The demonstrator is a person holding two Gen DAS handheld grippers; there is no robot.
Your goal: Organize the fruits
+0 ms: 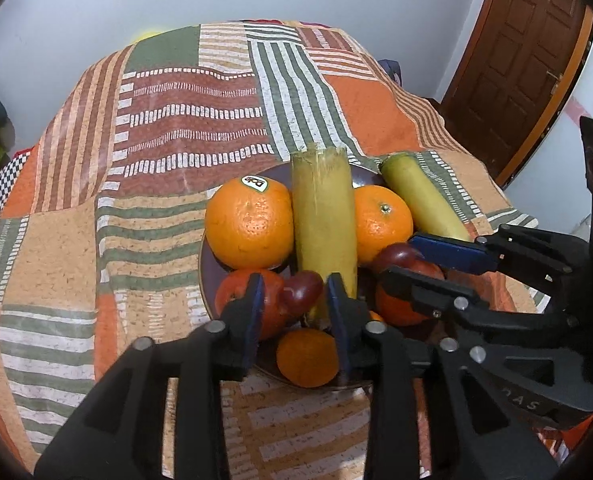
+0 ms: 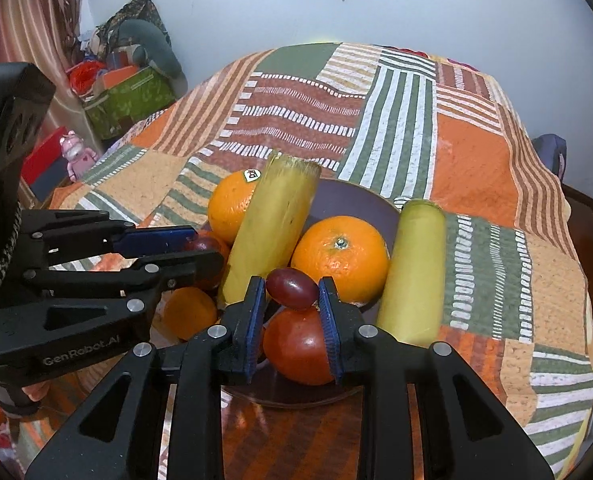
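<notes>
- The left gripper (image 1: 294,312), fingers parted and grasping nothing, hovers over the dark round plate (image 1: 206,280) piled with fruit on the patchwork-covered bench (image 1: 176,128).
- The right gripper (image 2: 292,312), also unclenched, straddles the small red grape (image 2: 291,288).
- Squeeze gently; it perches on the red tomato (image 2: 296,350) and could roll.

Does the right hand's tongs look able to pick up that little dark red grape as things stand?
Probably yes. The right tongs stand open right around the grape, which sits on top of the tomato with nothing covering it; the banana piece lies just beside.
</notes>
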